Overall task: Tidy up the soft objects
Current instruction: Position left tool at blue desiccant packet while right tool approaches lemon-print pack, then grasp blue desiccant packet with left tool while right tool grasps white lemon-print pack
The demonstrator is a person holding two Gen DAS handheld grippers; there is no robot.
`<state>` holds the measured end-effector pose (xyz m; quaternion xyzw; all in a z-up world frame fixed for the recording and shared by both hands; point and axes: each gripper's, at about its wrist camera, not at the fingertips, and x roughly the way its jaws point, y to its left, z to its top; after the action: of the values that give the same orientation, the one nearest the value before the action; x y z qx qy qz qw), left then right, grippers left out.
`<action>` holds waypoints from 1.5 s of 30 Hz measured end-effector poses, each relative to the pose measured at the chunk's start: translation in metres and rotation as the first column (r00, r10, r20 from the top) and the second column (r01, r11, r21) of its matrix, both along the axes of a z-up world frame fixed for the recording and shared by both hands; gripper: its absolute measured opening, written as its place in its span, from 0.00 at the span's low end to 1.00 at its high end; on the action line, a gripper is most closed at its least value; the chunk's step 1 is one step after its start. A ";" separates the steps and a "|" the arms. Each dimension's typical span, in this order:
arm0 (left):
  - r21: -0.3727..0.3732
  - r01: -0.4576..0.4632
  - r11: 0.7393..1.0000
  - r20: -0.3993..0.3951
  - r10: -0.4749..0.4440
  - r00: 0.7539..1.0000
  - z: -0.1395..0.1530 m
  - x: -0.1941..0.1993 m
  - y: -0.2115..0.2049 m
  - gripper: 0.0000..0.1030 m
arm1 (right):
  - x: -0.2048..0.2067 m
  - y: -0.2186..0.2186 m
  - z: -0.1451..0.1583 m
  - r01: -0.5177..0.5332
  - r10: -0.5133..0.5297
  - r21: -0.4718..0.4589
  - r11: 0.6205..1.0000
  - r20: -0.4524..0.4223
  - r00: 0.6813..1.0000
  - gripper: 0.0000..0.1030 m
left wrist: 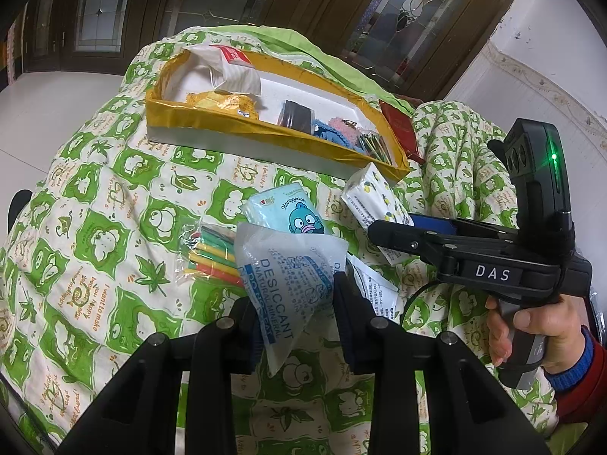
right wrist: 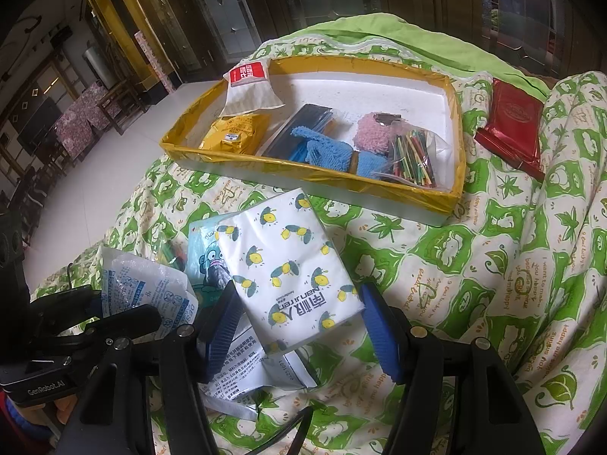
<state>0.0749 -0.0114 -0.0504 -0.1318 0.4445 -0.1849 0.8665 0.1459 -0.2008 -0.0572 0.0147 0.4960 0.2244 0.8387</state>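
Near the quilt's front edge, a desiccant packet (left wrist: 288, 284) is pinched by the left gripper (left wrist: 299, 303); the right gripper (right wrist: 299, 326), half spread, straddles a tissue pack (right wrist: 292, 261) unclamped. The limp packet could slip short of the yellow tray (left wrist: 242, 125).

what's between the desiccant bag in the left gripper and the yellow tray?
The blue cartoon tissue pack lies between the desiccant bag and the yellow tray, then bare quilt. Left wrist view shows it.
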 end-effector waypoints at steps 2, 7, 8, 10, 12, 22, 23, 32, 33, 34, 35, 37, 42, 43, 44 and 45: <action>0.001 0.000 1.000 0.000 0.000 1.000 0.000 0.000 0.000 0.30 | 0.000 0.000 0.000 0.000 0.000 0.001 1.000 -0.001 1.000 0.66; 0.001 0.000 1.000 0.000 0.000 1.000 0.001 0.000 0.000 0.30 | 0.000 0.000 0.000 0.000 0.000 0.001 1.000 -0.001 1.000 0.66; 0.001 0.000 1.000 0.000 0.000 1.000 0.000 0.000 0.000 0.30 | 0.000 0.000 0.000 0.000 0.000 0.000 1.000 -0.001 1.000 0.66; 0.002 0.000 1.000 0.000 0.000 1.000 0.000 0.000 0.000 0.30 | 0.000 0.000 0.000 0.000 0.000 0.001 1.000 0.000 1.000 0.66; 0.002 0.000 1.000 0.001 0.000 1.000 0.000 0.000 0.000 0.30 | 0.000 0.000 0.000 0.001 -0.001 0.001 1.000 0.001 1.000 0.66; 0.005 -0.004 1.000 0.002 0.004 1.000 0.000 0.000 0.003 0.30 | 0.000 -0.006 0.003 0.021 -0.021 0.023 1.000 0.004 1.000 0.66; 0.006 -0.005 1.000 0.002 0.005 1.000 0.000 0.000 0.003 0.30 | 0.001 -0.006 0.004 0.023 -0.023 0.025 0.999 0.005 1.000 0.66; 0.006 -0.005 1.000 0.001 0.005 1.000 0.000 0.000 0.002 0.30 | 0.000 -0.007 0.006 0.028 -0.028 0.035 0.999 0.008 1.000 0.66; 0.006 -0.005 1.000 0.001 0.005 1.000 0.000 0.000 0.003 0.30 | 0.000 -0.008 0.006 0.028 -0.029 0.036 0.999 0.009 1.000 0.66; 0.007 -0.005 1.000 0.001 0.005 1.000 0.000 0.000 0.002 0.30 | 0.000 -0.008 0.007 0.029 -0.030 0.037 0.999 0.010 1.000 0.66; 0.008 -0.006 1.000 0.001 0.006 1.000 0.000 0.000 0.002 0.30 | 0.000 -0.008 0.007 0.030 -0.031 0.038 0.999 0.011 0.999 0.66; 0.008 -0.007 1.000 0.002 0.007 1.000 0.001 0.000 0.003 0.30 | 0.000 -0.009 0.007 0.032 -0.033 0.040 0.999 0.011 0.999 0.66; 0.010 -0.009 1.000 0.001 0.009 1.000 0.001 0.000 0.004 0.30 | 0.001 -0.011 0.009 0.037 -0.038 0.049 0.998 0.014 0.999 0.66; 0.012 -0.010 1.000 0.001 0.010 1.000 0.001 0.000 0.004 0.30 | 0.001 -0.011 0.010 0.038 -0.038 0.051 0.998 0.015 0.999 0.66; 0.012 -0.011 1.000 0.002 0.011 1.000 0.002 0.000 0.004 0.30 | 0.001 -0.011 0.010 0.039 -0.040 0.053 0.998 0.016 0.999 0.66; 0.013 -0.012 1.000 0.001 0.012 1.000 0.002 0.001 0.003 0.30 | 0.000 -0.012 0.010 0.040 -0.041 0.055 0.998 0.017 0.999 0.66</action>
<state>0.0756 -0.0079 -0.0484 -0.1287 0.4443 -0.1767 0.8688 0.1463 -0.2126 -0.0468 0.0456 0.4818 0.2210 0.8468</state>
